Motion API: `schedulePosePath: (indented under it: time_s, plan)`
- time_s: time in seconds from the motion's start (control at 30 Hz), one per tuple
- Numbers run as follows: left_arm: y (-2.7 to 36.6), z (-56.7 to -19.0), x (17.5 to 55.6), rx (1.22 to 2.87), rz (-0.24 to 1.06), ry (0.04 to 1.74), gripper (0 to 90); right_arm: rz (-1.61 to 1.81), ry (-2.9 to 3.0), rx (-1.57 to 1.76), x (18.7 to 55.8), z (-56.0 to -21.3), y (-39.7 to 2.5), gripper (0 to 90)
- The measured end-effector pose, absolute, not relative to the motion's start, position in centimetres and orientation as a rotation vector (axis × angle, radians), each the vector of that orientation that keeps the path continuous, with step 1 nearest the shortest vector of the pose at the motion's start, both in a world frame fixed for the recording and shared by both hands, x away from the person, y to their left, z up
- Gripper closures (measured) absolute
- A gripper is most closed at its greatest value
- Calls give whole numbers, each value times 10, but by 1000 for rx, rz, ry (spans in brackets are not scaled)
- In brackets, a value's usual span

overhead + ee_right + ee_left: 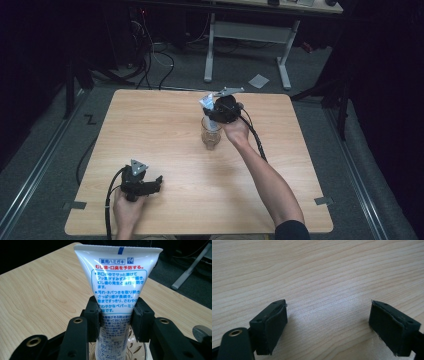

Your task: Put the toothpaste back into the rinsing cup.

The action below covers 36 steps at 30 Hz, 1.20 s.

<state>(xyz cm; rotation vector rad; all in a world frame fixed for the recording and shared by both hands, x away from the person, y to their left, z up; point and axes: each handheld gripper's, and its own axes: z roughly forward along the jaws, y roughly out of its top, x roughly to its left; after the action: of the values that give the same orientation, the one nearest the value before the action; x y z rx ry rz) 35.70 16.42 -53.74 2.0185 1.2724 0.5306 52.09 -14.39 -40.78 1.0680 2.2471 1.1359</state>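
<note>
1. Toothpaste tube: white, blue and red print, held upright with its crimped end uppermost; its lower part is seen inside the glass, near the table's middle.
2. Glass: clear, patterned, stood on the table.
3. Right gripper: jaws clenched on the tube's mid-body, directly above the glass rim.
4. Left gripper: jaws spread wide, nothing between them, rested low over bare table at the near left, well apart from the glass.
5. Risk, judged: the glass may be tipped if the tube is released off-centre or dragged sideways against the rim; paste may be squeezed out by too hard a grip.
</note>
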Motion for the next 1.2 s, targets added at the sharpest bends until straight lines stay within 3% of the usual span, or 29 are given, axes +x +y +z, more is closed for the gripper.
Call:
schedulePosePath:
  time_s: [1.2]
  plan:
    - [164, -537, 357, 2019, 531, 1272, 155, 1137, 2271, 1094, 520, -425, -143, 616]
